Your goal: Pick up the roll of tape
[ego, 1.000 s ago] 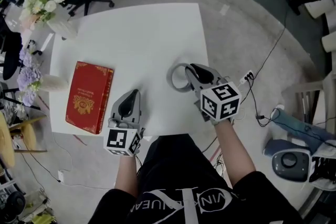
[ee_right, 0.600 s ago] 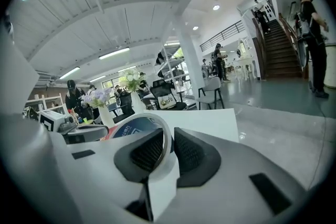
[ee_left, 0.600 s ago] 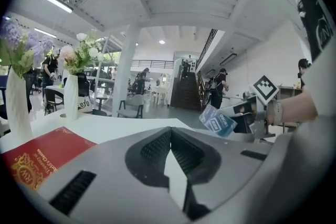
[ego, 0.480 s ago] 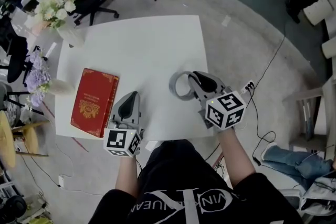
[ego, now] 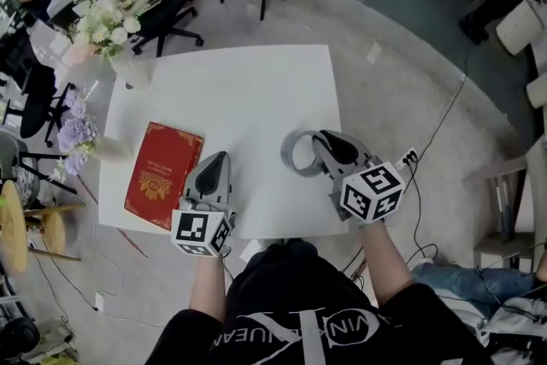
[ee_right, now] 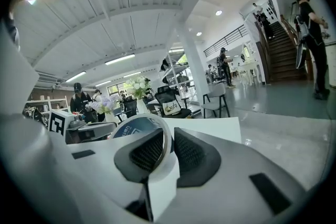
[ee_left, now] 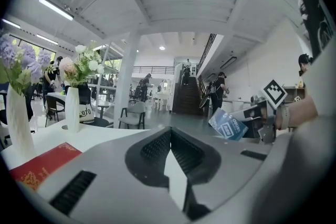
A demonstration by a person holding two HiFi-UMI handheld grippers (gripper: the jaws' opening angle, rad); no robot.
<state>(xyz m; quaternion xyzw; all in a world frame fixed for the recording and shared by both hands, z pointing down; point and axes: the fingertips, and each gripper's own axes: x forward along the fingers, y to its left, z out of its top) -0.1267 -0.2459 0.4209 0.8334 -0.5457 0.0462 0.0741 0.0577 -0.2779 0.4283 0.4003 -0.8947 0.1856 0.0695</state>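
Head view first: the right gripper (ego: pixel 313 151) is clamping the roll of tape (ego: pixel 285 155). The grey ring is standing on edge, with one side of its band between the jaws and the rest sticking out to that gripper's left. Roll and gripper are hanging over the near right part of the white table (ego: pixel 248 90). From above it is hard to judge, but the roll is probably sitting clear of the tabletop. The left gripper (ego: pixel 218 158) is hovering well to the left of the roll with nothing in it. A red book (ego: pixel 162 175) is lying flat just to this gripper's left. A vase of pale flowers (ego: pixel 107 23) is standing farther off, ahead and to the left.

Left gripper view: the two ribbed pads are meeting at their tips with nothing between them. The book's corner is showing low to the left. The other gripper is hanging off to the right, carrying the roll, whose blue print is facing this way.

Right gripper view: the jaws are pressing on the roll's thin white band from both sides. The loop is rising ahead and to the left of the pads. The table's far edge is showing beyond it, and a staircase (ee_right: pixel 286 55) is climbing at far right.
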